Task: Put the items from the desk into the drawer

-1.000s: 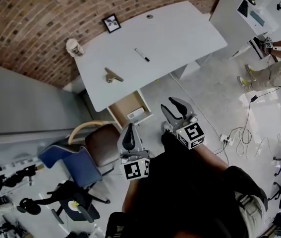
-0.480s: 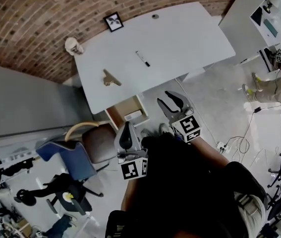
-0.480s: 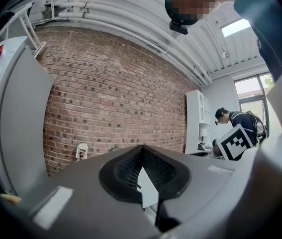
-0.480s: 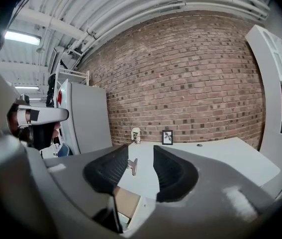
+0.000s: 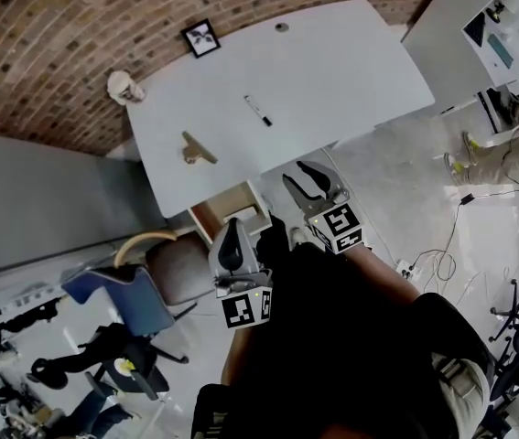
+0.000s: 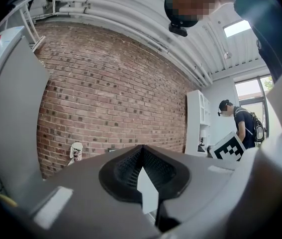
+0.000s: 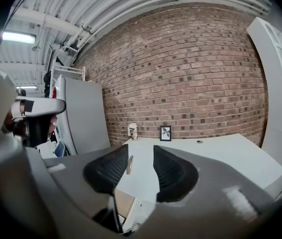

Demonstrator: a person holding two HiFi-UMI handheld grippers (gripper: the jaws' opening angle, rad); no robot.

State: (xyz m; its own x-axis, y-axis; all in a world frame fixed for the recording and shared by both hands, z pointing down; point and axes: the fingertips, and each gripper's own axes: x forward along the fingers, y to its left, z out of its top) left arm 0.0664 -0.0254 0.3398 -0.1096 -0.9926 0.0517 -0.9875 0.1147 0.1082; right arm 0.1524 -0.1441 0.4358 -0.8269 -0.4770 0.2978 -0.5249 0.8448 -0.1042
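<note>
The red-brown brick wall (image 5: pixel 48 26) runs behind everything. Against it stands the broad white desk (image 5: pixel 351 71), with a tall grey cabinet (image 5: pixel 39 199) to its left. In front of the desk sit a chair with a brown seat and a pale curved back (image 5: pixel 178 265) and, beside it, a blue fabric chair (image 5: pixel 113 291). A light wooden drawer (image 5: pixel 218 201) stands pulled open under the near edge of the desk, just in front of my grippers, with a small white item (image 5: pixel 243 214) lying inside it.

My left gripper (image 5: pixel 232 231) hangs over the floor between the brown chair and the drawer. Its jaws are clenched tip to tip with nothing in them. My right gripper (image 5: pixel 292 173) reaches over the near edge of the desk, just right of the drawer. Its jaws are released, a clear gap between the ribbed black pads (image 7: pixel 108 168), and they hold nothing.

The task's things all lie on the desktop, apart from both grippers. A black-framed picture (image 5: pixel 201 37) stands at the far edge by the wall. A patterned paper cup (image 5: pixel 124 87) stands at the far left corner. A tan clip-shaped piece (image 5: pixel 195 149) lies near the front left, just behind the drawer, and in the right gripper view I see it through the gap between my jaws. A thin black-and-white marker (image 5: pixel 258 111) lies near the middle.
</note>
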